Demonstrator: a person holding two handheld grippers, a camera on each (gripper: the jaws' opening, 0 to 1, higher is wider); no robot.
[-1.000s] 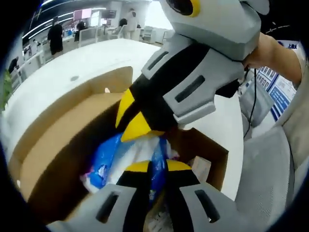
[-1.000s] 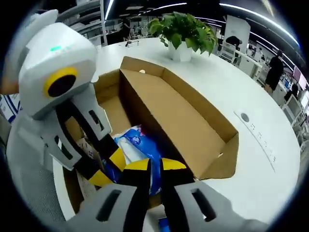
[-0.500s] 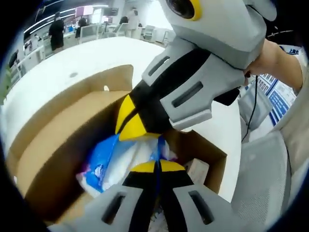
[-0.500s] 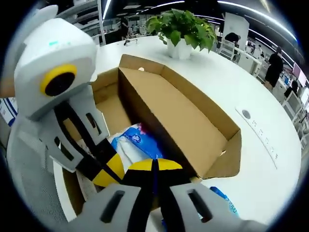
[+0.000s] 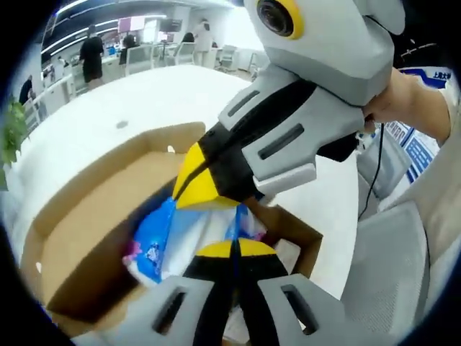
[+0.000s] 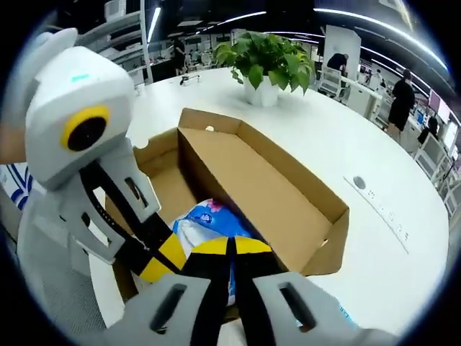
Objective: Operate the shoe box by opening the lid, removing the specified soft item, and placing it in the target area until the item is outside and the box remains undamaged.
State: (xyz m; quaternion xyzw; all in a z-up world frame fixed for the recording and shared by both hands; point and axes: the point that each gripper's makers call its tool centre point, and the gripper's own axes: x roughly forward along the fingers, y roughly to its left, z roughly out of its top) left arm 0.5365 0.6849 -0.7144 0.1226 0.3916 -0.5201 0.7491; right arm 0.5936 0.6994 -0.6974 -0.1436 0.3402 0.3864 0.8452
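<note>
The open cardboard shoe box (image 5: pixel 86 238) (image 6: pixel 259 187) sits on a white table with its lid folded back. A soft blue-and-white packet (image 5: pixel 162 234) (image 6: pixel 209 216) rises out of the box. My left gripper (image 5: pixel 232 249) is shut on the packet's near edge, a thin strip of blue film showing between the yellow tips. My right gripper (image 6: pixel 230 246) is shut on the same packet. In the left gripper view the right gripper (image 5: pixel 205 191) reaches down from the upper right onto the packet. In the right gripper view the left gripper (image 6: pixel 160 259) comes in from the left, its tips at the packet.
The white table (image 6: pixel 374 238) curves away with a potted plant (image 6: pixel 263 61) at its far side. A grey chair (image 5: pixel 389 274) stands close to the box's near end. Paper wadding (image 5: pixel 288 252) lies in the box's end. People stand at desks far behind.
Both grippers have shut on the packet. Both cameras have since risen, so the box looks smaller and lower, and the packet has come up with the jaws.
</note>
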